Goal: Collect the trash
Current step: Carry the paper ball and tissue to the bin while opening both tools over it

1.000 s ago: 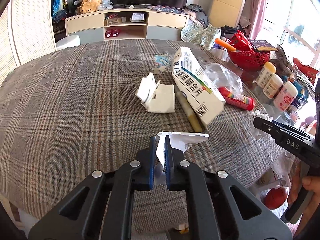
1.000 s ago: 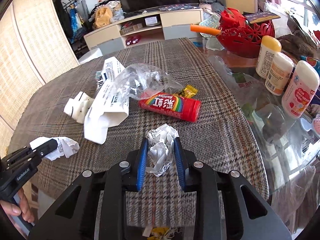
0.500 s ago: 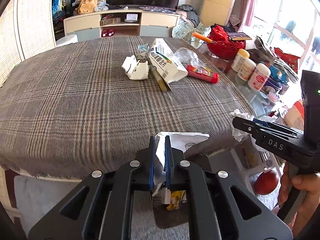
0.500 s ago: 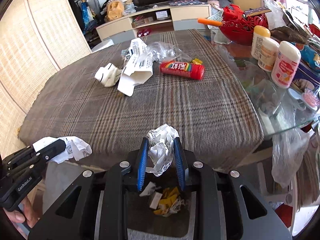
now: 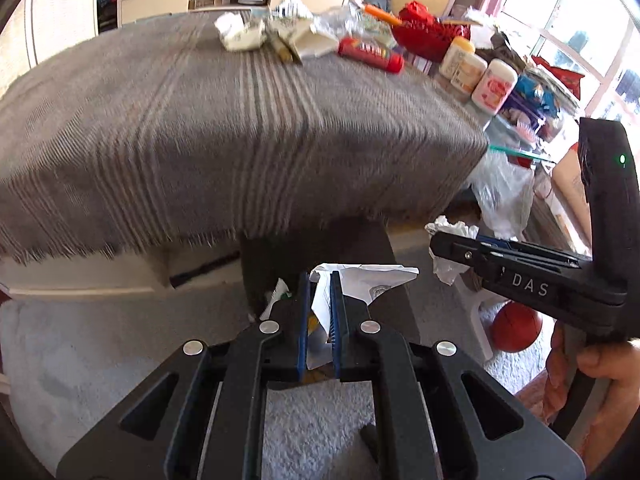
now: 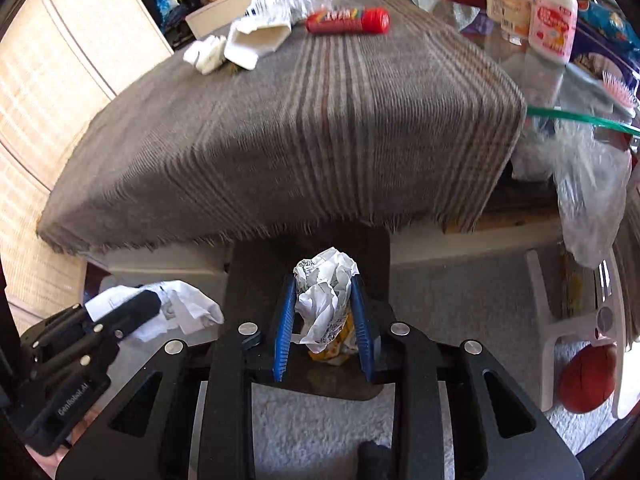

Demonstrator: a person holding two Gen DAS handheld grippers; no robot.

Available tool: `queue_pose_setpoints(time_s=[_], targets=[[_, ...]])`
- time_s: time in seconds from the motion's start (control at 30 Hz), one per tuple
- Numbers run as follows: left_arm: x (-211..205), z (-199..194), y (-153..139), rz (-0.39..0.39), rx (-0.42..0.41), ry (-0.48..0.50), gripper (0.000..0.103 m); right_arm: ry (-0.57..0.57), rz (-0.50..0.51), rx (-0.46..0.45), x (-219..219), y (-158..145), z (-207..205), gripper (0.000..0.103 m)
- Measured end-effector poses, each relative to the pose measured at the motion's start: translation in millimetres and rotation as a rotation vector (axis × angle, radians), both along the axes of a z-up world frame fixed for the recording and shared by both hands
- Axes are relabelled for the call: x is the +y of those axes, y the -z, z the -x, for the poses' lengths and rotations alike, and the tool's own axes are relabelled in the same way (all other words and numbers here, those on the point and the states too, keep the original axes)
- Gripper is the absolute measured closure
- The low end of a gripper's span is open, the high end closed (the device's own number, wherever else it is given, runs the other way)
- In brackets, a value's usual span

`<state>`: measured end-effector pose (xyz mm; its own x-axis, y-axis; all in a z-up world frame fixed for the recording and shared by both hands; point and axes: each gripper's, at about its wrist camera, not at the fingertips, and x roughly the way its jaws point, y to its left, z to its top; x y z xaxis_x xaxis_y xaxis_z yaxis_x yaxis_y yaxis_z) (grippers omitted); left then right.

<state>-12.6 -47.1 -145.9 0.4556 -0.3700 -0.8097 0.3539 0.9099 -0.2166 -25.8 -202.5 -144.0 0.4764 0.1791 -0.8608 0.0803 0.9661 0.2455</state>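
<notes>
My left gripper (image 5: 320, 278) is shut on a flat piece of white paper (image 5: 364, 280), held off the table's front edge over a dark bin (image 5: 320, 248) on the floor. My right gripper (image 6: 324, 280) is shut on a crumpled white paper ball (image 6: 324, 288), also above the dark bin (image 6: 312, 240), where yellow and white scraps (image 6: 340, 344) lie. Each view shows the other gripper: the right one (image 5: 444, 240) with its paper ball, the left one (image 6: 148, 300) with its paper. More trash stays on the plaid tablecloth (image 6: 280, 120): a white carton (image 6: 260, 40), a red tube (image 6: 348, 20), crumpled white packaging (image 6: 206, 54).
Bottles (image 6: 552, 20), a red basket (image 5: 428, 34) and snack bags crowd the table's right side. A clear plastic bag (image 6: 592, 184) hangs off the right edge. A white plastic stool (image 6: 560, 320) and a reddish ball (image 6: 586, 376) sit on the grey carpet. A hand (image 5: 592, 368) holds the right gripper's handle.
Both grippers have pulled back off the table and sunk toward the floor, each keeping its paper. The dark bin is now directly beneath them.
</notes>
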Motion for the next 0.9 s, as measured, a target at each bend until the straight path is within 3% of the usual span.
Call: queue_pose_setpoints(time_s=[0.3, 0.67, 0.77, 0.83, 0.9], targets=[[-18, -5, 63, -0.012, 0.079, 0.068, 0.095, -0.001, -0.068, 0.095, -2, 54, -14, 0.075], [-26, -18, 94, 0.017, 0.144, 0.105, 0.092, 0.008, -0.071, 0.128, 0, 76, -27, 0.073], [-26, -16, 94, 0.018, 0.140, 0.113, 0.089, 0.019, -0.070, 0.139, -2, 79, -27, 0.068], [-27, -15, 93, 0.010, 0.140, 0.117, 0.079, 0.019, -0.071, 0.142, -3, 80, -26, 0.064], [-26, -14, 92, 0.010, 0.140, 0.117, 0.072, 0.021, -0.068, 0.137, -4, 79, -24, 0.046]])
